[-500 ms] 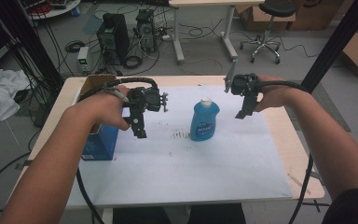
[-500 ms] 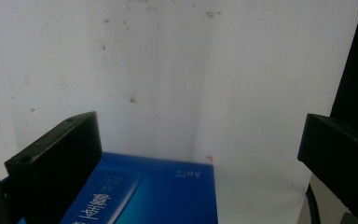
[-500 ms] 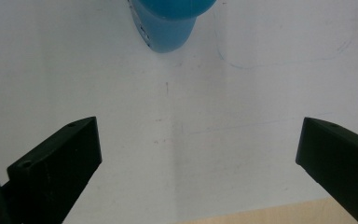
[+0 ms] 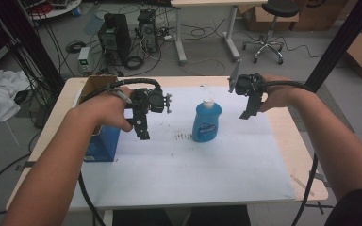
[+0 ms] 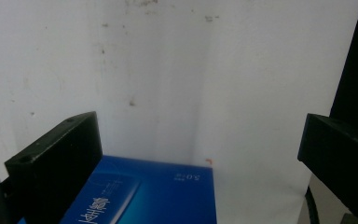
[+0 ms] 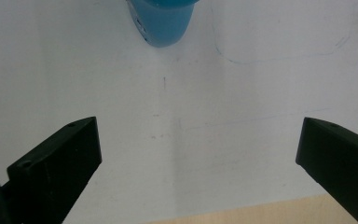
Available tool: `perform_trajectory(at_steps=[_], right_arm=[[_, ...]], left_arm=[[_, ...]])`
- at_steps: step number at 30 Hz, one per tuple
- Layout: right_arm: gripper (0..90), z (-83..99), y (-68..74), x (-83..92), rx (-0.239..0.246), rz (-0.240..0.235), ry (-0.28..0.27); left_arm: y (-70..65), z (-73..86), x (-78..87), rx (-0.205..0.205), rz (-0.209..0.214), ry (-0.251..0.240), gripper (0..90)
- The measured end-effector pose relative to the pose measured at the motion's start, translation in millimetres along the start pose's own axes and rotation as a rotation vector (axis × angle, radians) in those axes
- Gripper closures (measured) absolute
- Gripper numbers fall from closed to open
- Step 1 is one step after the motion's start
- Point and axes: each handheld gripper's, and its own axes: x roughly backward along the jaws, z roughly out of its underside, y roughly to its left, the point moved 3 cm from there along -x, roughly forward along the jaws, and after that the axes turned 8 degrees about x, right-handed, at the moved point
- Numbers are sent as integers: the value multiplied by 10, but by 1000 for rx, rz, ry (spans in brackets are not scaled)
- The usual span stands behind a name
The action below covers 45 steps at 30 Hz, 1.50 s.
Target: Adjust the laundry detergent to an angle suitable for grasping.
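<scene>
Both tools, left tool (image 4: 142, 126) & right tool (image 4: 246, 112), gape empty; blue soap bottle (image 4: 206, 121) prob. slick, top-heavy w/ liquid, so grip mid-body.

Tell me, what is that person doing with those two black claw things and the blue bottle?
A person holds a gripper in each hand above a table covered with white paper. The left gripper hovers open beside a blue box, and the right gripper hovers open to the right of the blue bottle. The bottle stands upright in the middle, white cap on. Neither gripper touches or holds anything yet.
</scene>
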Motion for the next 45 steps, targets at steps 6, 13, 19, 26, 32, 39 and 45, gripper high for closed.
perform_trajectory(at_steps=[6, 13, 19, 26, 32, 39, 45], right_arm=[[0, -17, -29, 41, 7, 6, -22], [0, -114, -53, 153, 33, 15, -70], [0, -213, -56, 231, 69, 17, -74], [0, -431, -29, 336, 132, 12, -96], [0, -606, 5, 335, 181, 2, -85], [0, -757, 14, 276, 222, -13, -70], [0, -817, -15, 166, 229, -27, -56]], left_arm=[[-4, 37, 32, 13, -6, -6, 1], [-23, 71, 36, 29, -4, -9, 1], [-38, 91, 33, 35, -5, -2, 1], [-63, 130, 71, 46, -10, 2, 1], [-71, 147, 93, 46, -16, 1, 1], [-68, 153, 92, 43, -18, 2, 1], [-75, 160, 80, 42, -17, 3, 1]])
